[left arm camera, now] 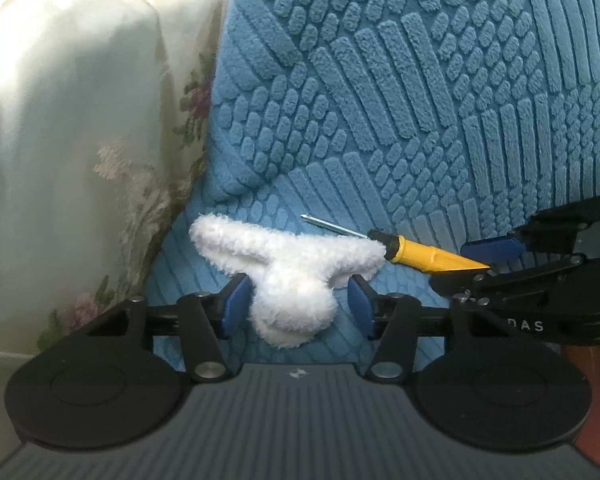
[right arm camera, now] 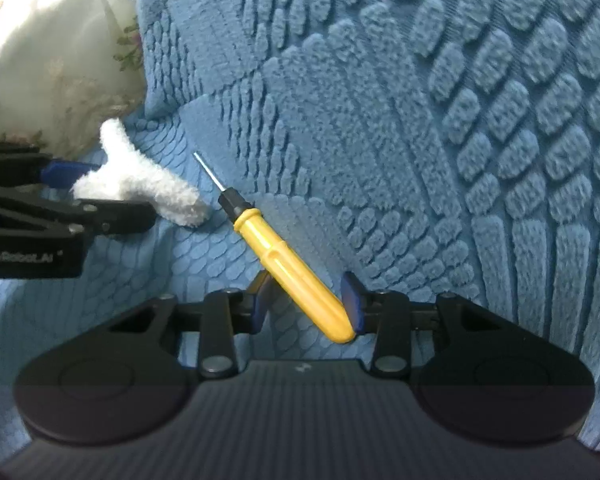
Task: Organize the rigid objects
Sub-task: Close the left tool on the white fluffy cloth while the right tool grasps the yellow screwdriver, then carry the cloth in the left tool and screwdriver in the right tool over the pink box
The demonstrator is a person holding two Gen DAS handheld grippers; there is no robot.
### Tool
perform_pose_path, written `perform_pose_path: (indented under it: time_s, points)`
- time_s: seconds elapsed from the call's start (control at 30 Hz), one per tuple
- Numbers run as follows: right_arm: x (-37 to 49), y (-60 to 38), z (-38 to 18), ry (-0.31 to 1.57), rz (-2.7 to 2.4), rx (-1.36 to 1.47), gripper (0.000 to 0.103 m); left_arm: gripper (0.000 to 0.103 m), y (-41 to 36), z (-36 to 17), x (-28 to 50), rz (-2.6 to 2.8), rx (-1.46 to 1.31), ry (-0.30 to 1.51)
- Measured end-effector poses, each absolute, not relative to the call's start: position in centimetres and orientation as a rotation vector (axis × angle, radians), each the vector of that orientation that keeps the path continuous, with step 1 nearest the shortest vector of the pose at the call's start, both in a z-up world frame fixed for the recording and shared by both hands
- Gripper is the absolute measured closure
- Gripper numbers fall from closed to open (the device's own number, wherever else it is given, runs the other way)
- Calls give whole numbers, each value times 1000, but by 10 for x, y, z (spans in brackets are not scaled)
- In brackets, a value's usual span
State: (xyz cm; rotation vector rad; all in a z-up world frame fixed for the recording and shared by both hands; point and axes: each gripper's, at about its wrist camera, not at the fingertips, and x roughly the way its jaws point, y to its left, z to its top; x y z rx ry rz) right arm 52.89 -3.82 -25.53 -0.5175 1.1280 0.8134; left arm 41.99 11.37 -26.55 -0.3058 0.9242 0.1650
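A white fluffy piece (left arm camera: 288, 264) lies on the blue seat, its rounded lobe between the blue pads of my left gripper (left arm camera: 296, 304). The left pad touches the fluff; a thin strip of seat shows before the right pad, so the gripper is open around it. My right gripper (right arm camera: 306, 304) is shut on the butt of a yellow-handled screwdriver (right arm camera: 284, 256), which sits slantwise between the pads with its metal tip (right arm camera: 208, 170) pointing up-left. In the left wrist view the screwdriver (left arm camera: 416, 254) lies just right of the fluffy piece, with the right gripper (left arm camera: 476, 264) at its handle end.
Everything rests on a blue embossed sofa seat (right arm camera: 204, 264), with the blue back cushion (left arm camera: 380, 80) rising behind. A cream floral-covered armrest (left arm camera: 80, 120) walls off the left side. In the right wrist view the left gripper (right arm camera: 96, 192) stands close beside the screwdriver.
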Motion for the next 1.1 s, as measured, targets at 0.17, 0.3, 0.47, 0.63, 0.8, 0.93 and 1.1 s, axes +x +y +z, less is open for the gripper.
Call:
perform_pose_path:
  time_s: [0.17,0.3,0.47,0.63,0.8,0.93,1.1]
  points:
    - [531,-31,-251,1139,822,-582,69,62,103,-265,424,161,-258,931]
    - [519,-22,-245,1134,817,-664,75,65,100,-255,424,146,-274,926]
    - [505,-24,-235,1155,779,-665,78,65,103,-244,420,138,-317,919]
    - [486,-31,-224,1201,725,-615,80,65,104,-237,401,131,-354,910]
    - [462,-42,-218,1244,680,-564,82,65,86,-223,380,114,-288,894]
    - [442,-55,-217,1260,649,-520,83,65,78,-219,365,91,-307,905]
    - [416,-62,-212,1270,598,-489,83,65,80,-221,342,96,-345,929]
